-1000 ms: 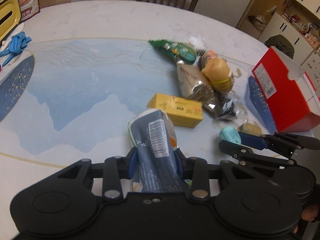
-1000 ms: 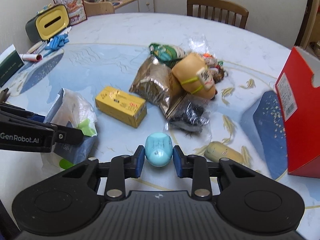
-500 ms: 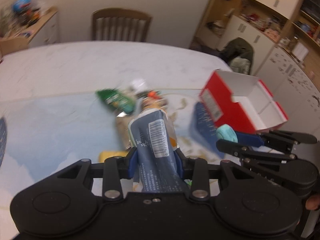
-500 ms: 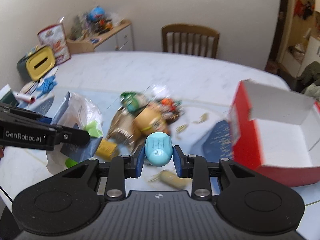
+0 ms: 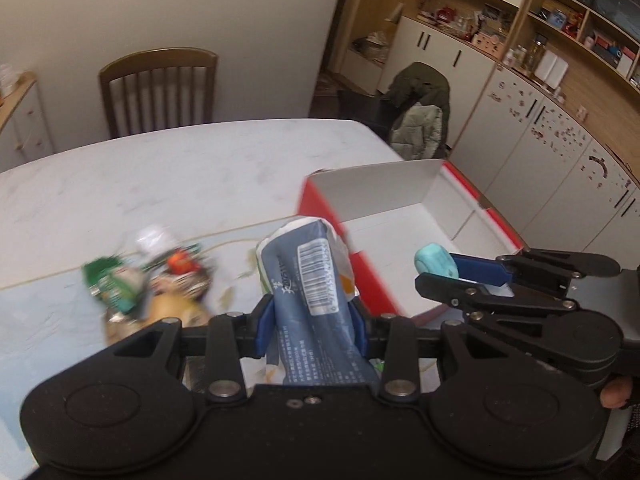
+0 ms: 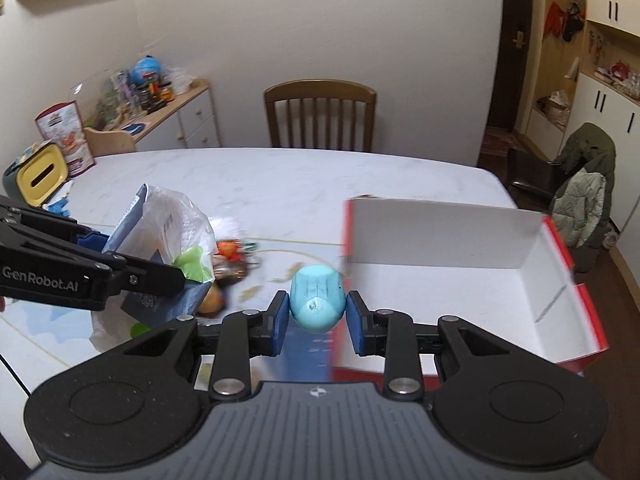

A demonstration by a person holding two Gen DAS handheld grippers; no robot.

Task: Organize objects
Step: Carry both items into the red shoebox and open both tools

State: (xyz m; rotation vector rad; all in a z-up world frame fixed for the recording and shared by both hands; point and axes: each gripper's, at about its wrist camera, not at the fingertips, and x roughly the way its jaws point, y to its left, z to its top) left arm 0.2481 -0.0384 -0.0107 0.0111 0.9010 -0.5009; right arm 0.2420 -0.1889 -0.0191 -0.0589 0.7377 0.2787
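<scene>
Snack bag (image 5: 310,280), blue-grey with a barcode, is clamped in the left tongs (image 5: 310,322) above the tabletop (image 5: 180,176). Right tongs (image 6: 318,316) pinch a turquoise egg (image 6: 318,300) beside the open red box (image 6: 440,280).

The left gripper (image 5: 310,322) is seen angled downward, its blue pads (image 5: 264,322) clamped against something held between them. Just to its right, the right gripper (image 6: 318,314) is held alongside, jaws likewise pressed closed. A fingertip (image 5: 616,394) is glimpsed behind it.
</scene>
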